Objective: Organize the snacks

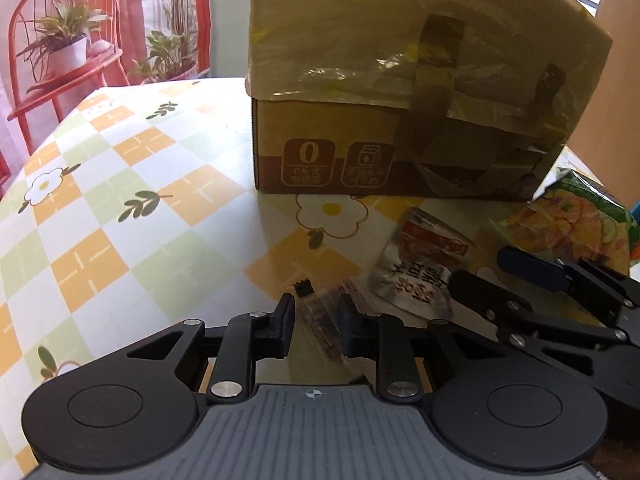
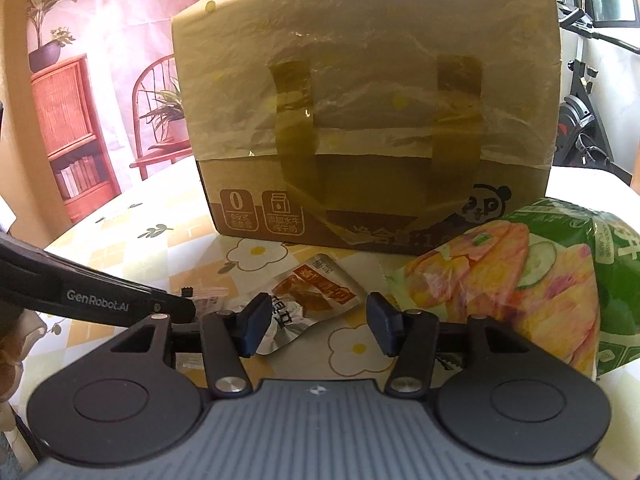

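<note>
A tall cardboard box (image 1: 408,80) lined with a plastic bag stands on the checked tablecloth; it fills the right wrist view (image 2: 368,120) too. A small clear snack packet (image 1: 320,316) lies between the fingers of my left gripper (image 1: 316,324), whose jaws stand a little apart around it. A silver and red snack pouch (image 1: 420,268) lies to its right, and also shows in the right wrist view (image 2: 308,300). A big green chips bag (image 2: 520,288) lies at right. My right gripper (image 2: 316,324) is open over the silver pouch.
The tablecloth (image 1: 120,208) has open room at left. A red chair with potted plants (image 1: 64,52) stands beyond the table's far left edge. A red shelf (image 2: 68,128) stands behind. My right gripper (image 1: 560,280) reaches in beside the left one.
</note>
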The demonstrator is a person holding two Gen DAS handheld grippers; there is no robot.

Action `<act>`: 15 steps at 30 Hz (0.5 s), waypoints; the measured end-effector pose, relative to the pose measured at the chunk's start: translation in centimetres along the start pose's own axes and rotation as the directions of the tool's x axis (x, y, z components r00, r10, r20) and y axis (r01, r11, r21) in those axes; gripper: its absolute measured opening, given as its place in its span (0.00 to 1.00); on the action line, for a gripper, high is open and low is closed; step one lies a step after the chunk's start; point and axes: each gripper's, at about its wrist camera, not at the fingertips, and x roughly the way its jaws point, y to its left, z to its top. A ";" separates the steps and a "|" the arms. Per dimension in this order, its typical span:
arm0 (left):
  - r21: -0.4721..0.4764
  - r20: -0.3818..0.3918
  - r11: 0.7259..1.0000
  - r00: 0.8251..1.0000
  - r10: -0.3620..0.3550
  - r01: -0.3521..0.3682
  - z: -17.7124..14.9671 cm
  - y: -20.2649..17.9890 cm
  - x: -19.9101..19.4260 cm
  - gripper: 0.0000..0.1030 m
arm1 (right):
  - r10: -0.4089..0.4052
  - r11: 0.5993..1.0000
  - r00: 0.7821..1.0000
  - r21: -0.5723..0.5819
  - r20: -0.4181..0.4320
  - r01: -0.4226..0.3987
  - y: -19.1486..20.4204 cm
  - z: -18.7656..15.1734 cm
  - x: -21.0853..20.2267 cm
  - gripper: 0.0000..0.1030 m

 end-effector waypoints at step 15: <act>-0.032 -0.004 0.999 1.000 -0.021 0.021 -0.7 -1.2 -0.5 0.52 | -0.003 0.999 1.000 0.032 0.024 0.002 -0.5 -0.1 -0.3 0.52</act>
